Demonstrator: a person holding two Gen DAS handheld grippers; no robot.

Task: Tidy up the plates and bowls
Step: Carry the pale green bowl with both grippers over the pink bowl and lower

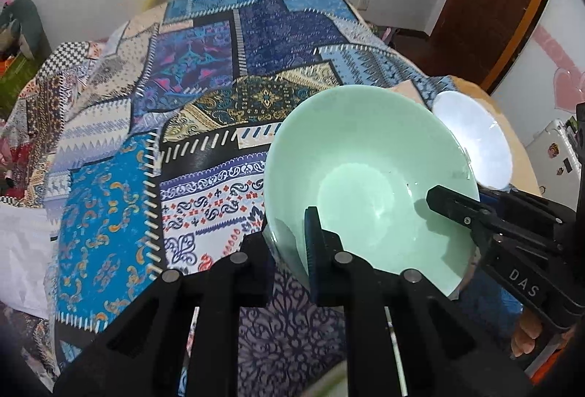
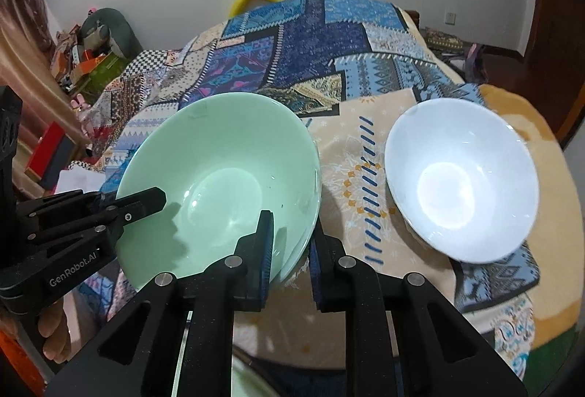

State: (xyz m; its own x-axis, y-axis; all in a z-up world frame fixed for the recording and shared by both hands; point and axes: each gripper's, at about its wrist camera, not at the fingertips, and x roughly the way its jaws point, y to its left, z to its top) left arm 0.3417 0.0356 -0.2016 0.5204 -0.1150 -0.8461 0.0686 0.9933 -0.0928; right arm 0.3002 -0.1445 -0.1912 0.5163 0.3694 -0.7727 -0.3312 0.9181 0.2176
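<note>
green bowl (image 2: pixel 219 177): you are pinching it at two points of its rim; it is tilting toward you, its base apparently just clear of the patterned cloth (image 1: pixel 204 75).
left gripper (image 1: pixel 292 250): its fingers are standing narrow, clamping the rim wall at the bowl's near-left edge.
right gripper (image 2: pixel 290 250): its fingers are likewise standing narrow, biting the rim at the near-right edge.
white bowl (image 2: pixel 460 177): it is sitting on the cloth, to the right of the green bowl and apart from it.
risk, slip: you are gripping glazed ceramic by thin rim sections only; uneven hand motion is likely to let the bowl rotate out.
risk, collision: swinging right too low is likely to knock rim against rim.
risk, landing: the soft cloth is probably giving unsteady footing.
</note>
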